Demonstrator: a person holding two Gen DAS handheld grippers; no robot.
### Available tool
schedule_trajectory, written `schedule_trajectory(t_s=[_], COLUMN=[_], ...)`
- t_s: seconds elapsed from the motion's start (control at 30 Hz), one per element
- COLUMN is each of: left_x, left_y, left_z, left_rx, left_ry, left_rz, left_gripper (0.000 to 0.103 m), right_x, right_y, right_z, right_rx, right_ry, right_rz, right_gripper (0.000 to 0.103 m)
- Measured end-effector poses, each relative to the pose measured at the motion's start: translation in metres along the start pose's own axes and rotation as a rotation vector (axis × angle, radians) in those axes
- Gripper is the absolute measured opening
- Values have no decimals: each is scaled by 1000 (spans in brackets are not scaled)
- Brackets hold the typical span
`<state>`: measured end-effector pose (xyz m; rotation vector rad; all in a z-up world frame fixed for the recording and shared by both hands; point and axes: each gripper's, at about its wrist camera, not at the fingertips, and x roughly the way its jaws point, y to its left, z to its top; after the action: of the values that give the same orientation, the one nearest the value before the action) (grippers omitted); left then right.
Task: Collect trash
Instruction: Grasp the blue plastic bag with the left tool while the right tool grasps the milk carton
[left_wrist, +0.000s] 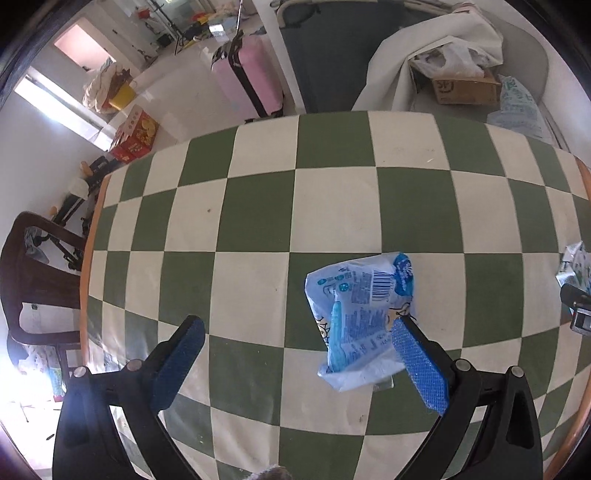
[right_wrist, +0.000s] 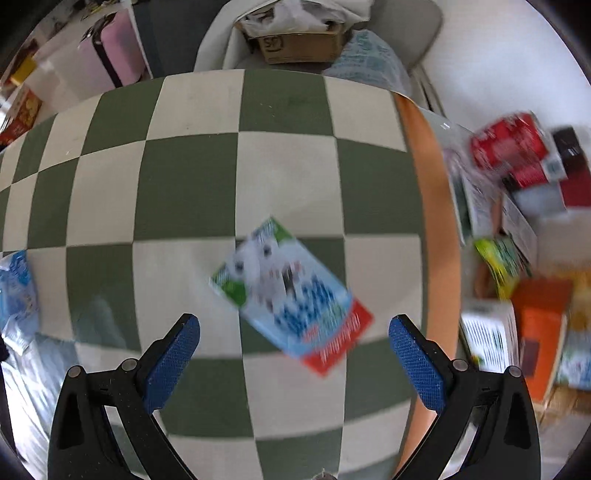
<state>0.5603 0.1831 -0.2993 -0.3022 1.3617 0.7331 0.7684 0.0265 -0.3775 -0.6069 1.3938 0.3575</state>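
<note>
Left claw (left_wrist: 297, 341) spread wide, blue-padded fingers (left_wrist: 417, 365) apart, holding nothing. Crumpled pale-blue plastic wrapper with barcode (left_wrist: 360, 314) lying on green-and-cream checkered surface (left_wrist: 258, 206), just beside right-hand finger pad; contact unclear. Right claw (right_wrist: 293, 338) also wide, empty. Flat blue, white and red printed packet (right_wrist: 291, 291), blurred, lying on surface between and just ahead of fingertips. Farther off: pink hard-shell suitcase (left_wrist: 247, 77), brown cardboard box (left_wrist: 467, 88) on grey chair.
</note>
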Motion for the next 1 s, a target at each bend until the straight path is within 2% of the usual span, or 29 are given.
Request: schedule_trajectory(t_s=[0.07,0.17,0.23,0.33,0.43,0.53,0.63,0.73,0.83,0.87,0.93,0.97,1.0], left_x=[4,8,13,16,25,35,43,53,56,56,52,48,47], left_y=[2,8,13,27,39,33,14,-2,-13,-16,-24,-26,-27], left_z=[1,1,3,0,-2,2,8,14,17,18,18,18,17], left_rx=[-8,-23,-45,-100,-175,-163,-104,-86,-69,-62,-30,-11,-2], left_ry=[14,33,52,87,149,177,205,225,215,210,176,152,143], left_rz=[-2,-11,-38,-80,-156,-200,-229,-277,-289,-289,-265,-254,-251], left_gripper=[103,103,103,103,103,103,103,102,84,74,65,51,43], right_x=[7,19,20,16,14,17,18,19,20,20,20,19,18], right_y=[3,3,2,-3,-9,-6,4,15,22,23,24,23,23], right_z=[5,9,9,5,-12,-31,-38,-40,-39,-39,-40,-40,-41], right_rx=[-18,-14,11,110,257,362,340,271,217,207,203,205,208], right_ry=[9,35,36,66,128,186,194,181,159,149,137,117,107], right_rz=[-3,6,17,80,232,380,374,300,241,225,216,209,203], right_gripper=[102,86,75,71,68,67,68,71,71,71,71,71,71])
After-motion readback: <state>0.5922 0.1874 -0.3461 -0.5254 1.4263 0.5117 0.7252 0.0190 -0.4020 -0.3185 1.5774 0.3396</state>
